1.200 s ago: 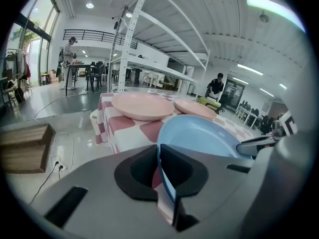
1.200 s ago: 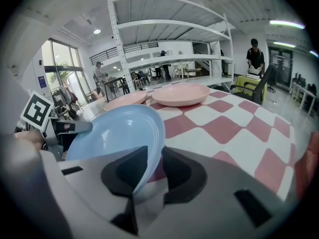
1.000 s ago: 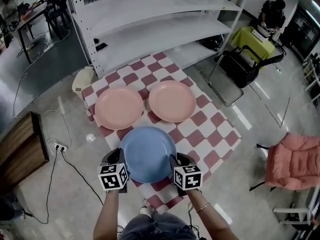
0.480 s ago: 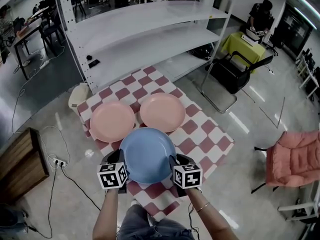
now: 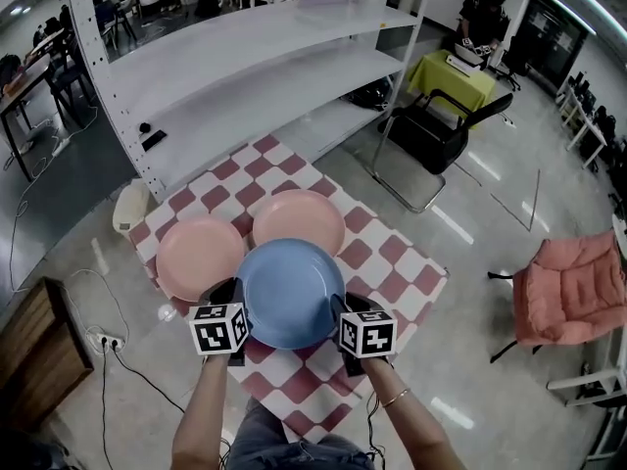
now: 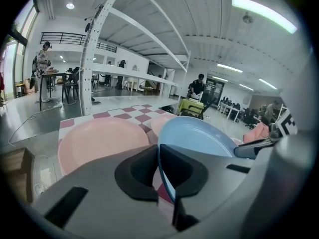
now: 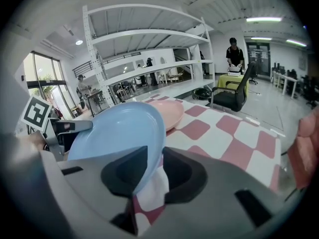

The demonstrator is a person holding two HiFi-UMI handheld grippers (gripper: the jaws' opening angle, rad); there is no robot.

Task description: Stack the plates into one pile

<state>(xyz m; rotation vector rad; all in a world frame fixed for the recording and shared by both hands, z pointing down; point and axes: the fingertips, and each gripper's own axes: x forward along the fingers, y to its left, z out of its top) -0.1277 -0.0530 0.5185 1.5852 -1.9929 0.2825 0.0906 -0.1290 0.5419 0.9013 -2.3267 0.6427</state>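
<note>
A blue plate (image 5: 291, 292) hangs in the air over the near part of the red-and-white checkered cloth (image 5: 392, 262). My left gripper (image 5: 238, 307) is shut on its left rim, and my right gripper (image 5: 341, 311) is shut on its right rim. Two pink plates lie side by side on the cloth beyond it, the left pink plate (image 5: 199, 255) and the right pink plate (image 5: 299, 219). The blue plate covers their near edges in the head view. In the left gripper view the blue plate (image 6: 197, 137) runs between the jaws of the left gripper (image 6: 160, 171). In the right gripper view the blue plate (image 7: 119, 132) sits in the right gripper (image 7: 152, 171).
A white shelf rack (image 5: 245, 57) stands behind the cloth. A black chair (image 5: 431, 130) is at the back right, a pink armchair (image 5: 573, 292) at the right. A wooden crate (image 5: 34, 346) and a power strip with cables (image 5: 103, 341) lie on the floor at the left.
Both grippers have carried the blue plate forward and a little upward. It now overlaps the near edges of both pink plates in the head view.
</note>
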